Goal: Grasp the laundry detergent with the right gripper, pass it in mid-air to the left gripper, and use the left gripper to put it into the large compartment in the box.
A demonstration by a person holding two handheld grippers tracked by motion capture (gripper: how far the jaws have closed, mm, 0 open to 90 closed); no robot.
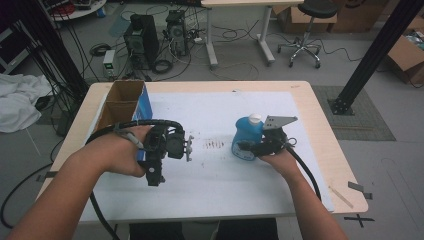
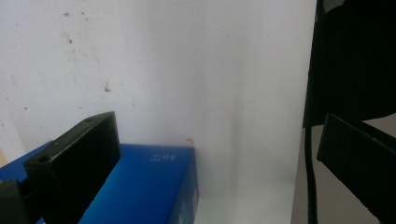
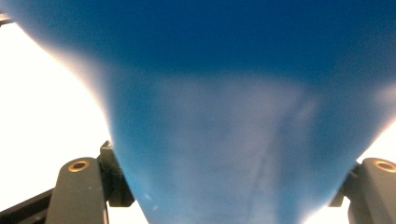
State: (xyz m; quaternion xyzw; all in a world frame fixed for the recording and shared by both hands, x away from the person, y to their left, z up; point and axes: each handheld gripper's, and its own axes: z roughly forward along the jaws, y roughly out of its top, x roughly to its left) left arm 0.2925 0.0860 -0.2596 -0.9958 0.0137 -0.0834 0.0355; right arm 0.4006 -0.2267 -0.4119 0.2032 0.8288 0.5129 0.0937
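A blue bottle (image 1: 246,137) with a white cap (image 1: 255,118) stands upright on the white mat (image 1: 225,185), right of centre. My right gripper (image 1: 250,147) reaches it from the near right with a jaw on either side. In the right gripper view the blue bottle (image 3: 233,116) spans the gap between both jaws and touches them. My left gripper (image 1: 156,167) is held over the mat's left part, beside the blue box. In the left gripper view my left gripper (image 2: 215,126) stands wide open with nothing between the jaws. The blue box (image 2: 140,186) lies just under its left jaw.
An open cardboard box (image 1: 125,100) with a blue side stands at the table's far left corner. The wooden table (image 1: 320,130) shows around the mat. Dark smudges (image 1: 215,145) mark the mat's middle. Computers, cables, a stool and a desk are on the floor beyond.
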